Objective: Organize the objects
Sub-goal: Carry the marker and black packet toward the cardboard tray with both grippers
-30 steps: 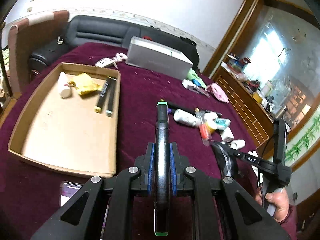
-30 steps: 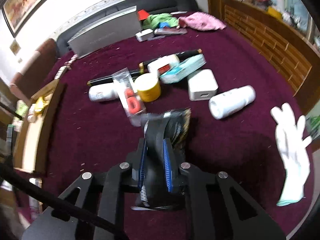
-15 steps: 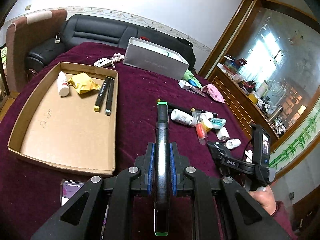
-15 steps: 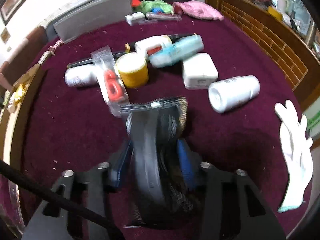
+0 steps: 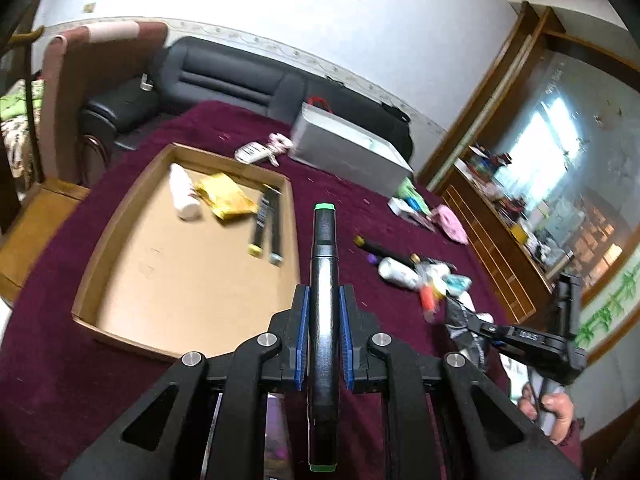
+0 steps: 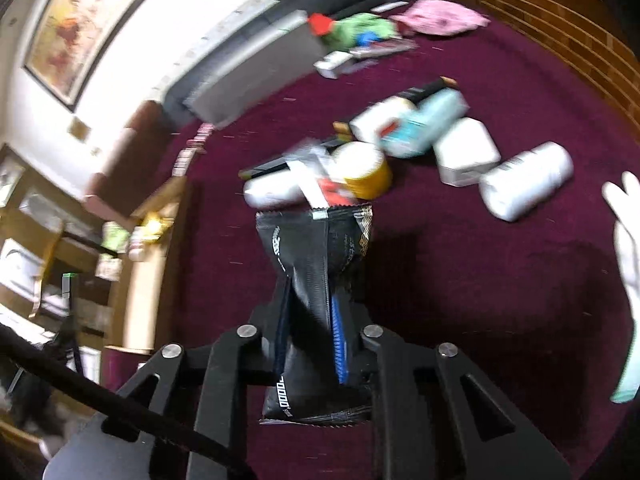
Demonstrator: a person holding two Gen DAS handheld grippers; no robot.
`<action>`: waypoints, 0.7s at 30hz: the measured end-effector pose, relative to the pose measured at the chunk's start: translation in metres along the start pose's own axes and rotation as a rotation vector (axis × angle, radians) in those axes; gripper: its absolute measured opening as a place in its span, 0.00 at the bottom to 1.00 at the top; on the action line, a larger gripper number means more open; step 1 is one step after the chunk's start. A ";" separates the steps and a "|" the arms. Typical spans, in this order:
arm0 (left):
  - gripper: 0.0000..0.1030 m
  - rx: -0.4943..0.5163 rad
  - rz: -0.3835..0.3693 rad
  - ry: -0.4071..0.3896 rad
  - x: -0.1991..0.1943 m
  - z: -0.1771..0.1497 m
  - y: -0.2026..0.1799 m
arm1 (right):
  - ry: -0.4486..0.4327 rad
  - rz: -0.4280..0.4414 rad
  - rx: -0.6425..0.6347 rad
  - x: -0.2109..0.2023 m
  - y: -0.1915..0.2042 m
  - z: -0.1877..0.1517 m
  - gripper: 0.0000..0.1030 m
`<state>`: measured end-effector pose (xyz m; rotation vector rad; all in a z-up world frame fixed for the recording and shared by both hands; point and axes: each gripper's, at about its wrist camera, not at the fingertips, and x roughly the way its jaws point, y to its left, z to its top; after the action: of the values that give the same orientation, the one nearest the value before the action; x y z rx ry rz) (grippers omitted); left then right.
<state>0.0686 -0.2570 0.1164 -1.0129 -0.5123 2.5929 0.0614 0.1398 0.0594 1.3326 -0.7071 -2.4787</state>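
Both hands are loaded right now. The left gripper (image 5: 324, 336) is clamped tight on a black marker with green caps (image 5: 323, 280), which sticks out forward over the near right corner of the cardboard tray (image 5: 120, 220). That tray sits on the maroon tablecloth (image 5: 328, 168) and already has a white bottle (image 5: 182, 192), a yellow packet (image 5: 228, 198) and two dark markers (image 5: 266, 228) lying side by side near its right wall.

The right gripper (image 6: 310, 332) is squeezed shut on a black foil sachet (image 6: 316, 248), pinched around its middle so the top fans out above the pads. Just past it on the cloth there's a pile: a yellow jar (image 6: 366, 172), a white charger block (image 6: 466, 156), a white bottle on its side (image 6: 526, 184) and a teal tube (image 6: 424, 124). That view is pretty smeared, so I can't read any labels. A white glove (image 6: 628, 264) lies off at the right edge.
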 end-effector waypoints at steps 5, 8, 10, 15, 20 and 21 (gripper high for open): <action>0.11 -0.007 0.061 -0.038 -0.011 0.014 0.021 | 0.010 0.054 -0.047 0.015 0.039 0.010 0.12; 0.11 0.000 0.104 -0.047 -0.012 0.026 0.036 | 0.041 0.114 -0.052 0.026 0.062 0.017 0.12; 0.11 0.009 0.137 -0.046 -0.009 0.038 0.047 | 0.059 0.153 -0.070 0.034 0.085 0.024 0.12; 0.11 0.042 0.201 -0.001 0.020 0.065 0.070 | 0.087 0.199 -0.138 0.062 0.148 0.036 0.12; 0.11 -0.003 0.219 0.092 0.065 0.074 0.099 | 0.150 0.211 -0.161 0.109 0.195 0.035 0.13; 0.11 -0.013 0.222 0.112 0.075 0.075 0.105 | 0.166 0.208 -0.162 0.120 0.203 0.034 0.13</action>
<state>-0.0521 -0.3357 0.0788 -1.2771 -0.4104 2.7048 -0.0371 -0.0742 0.0952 1.3137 -0.5622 -2.1831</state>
